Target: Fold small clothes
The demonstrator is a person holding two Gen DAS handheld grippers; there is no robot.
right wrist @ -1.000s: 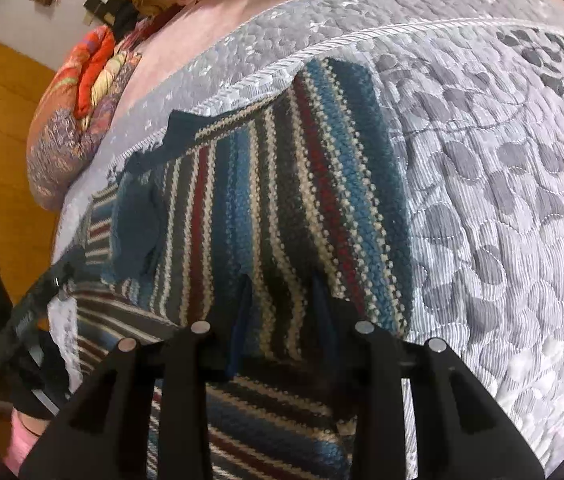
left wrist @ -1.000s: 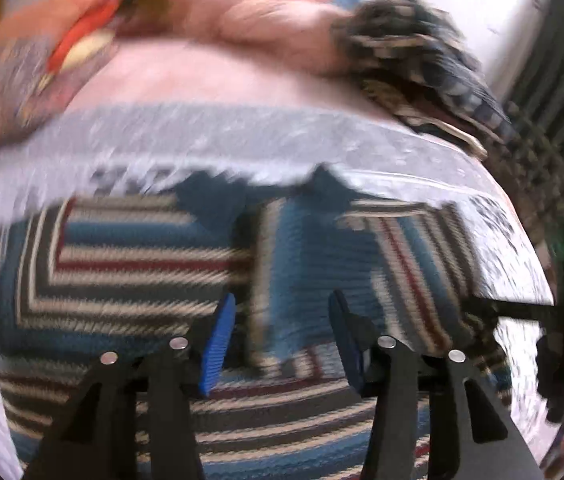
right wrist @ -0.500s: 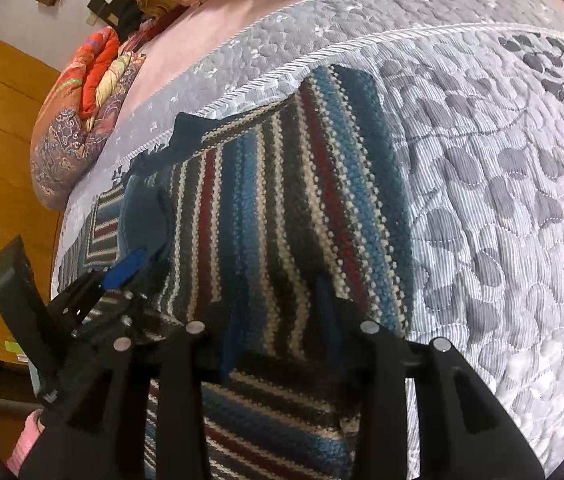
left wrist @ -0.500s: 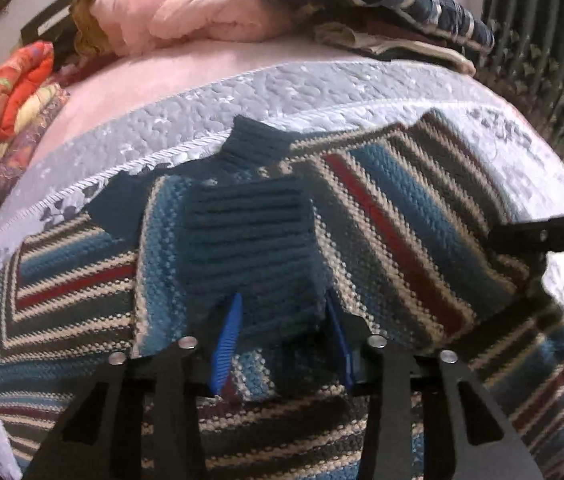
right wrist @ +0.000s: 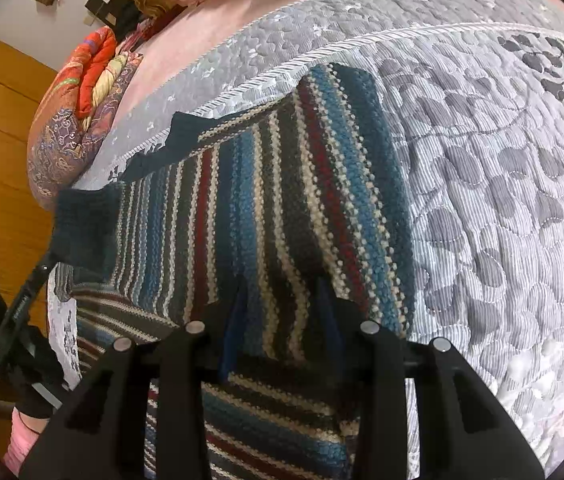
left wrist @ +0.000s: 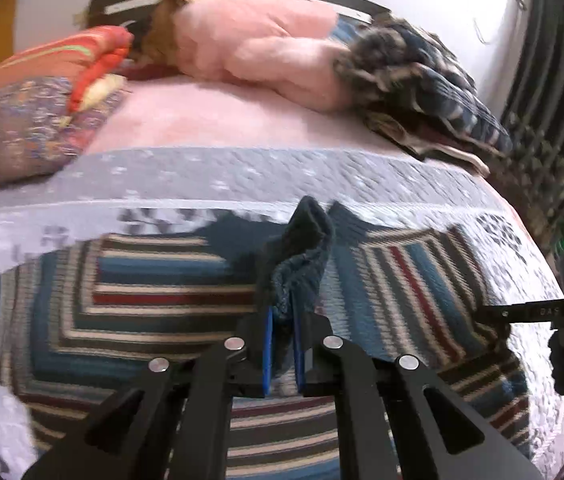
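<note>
Though lifted, cuff btwn L gripper

Pink duvet (heaped), grey quilt

Sweater lies spread on the quilt, atop the bed. Behind it, at the bed's head: heaped bedding centre, folded blankets left, crumpled clothes right. Curtain stands beyond the bed's right side.
</note>
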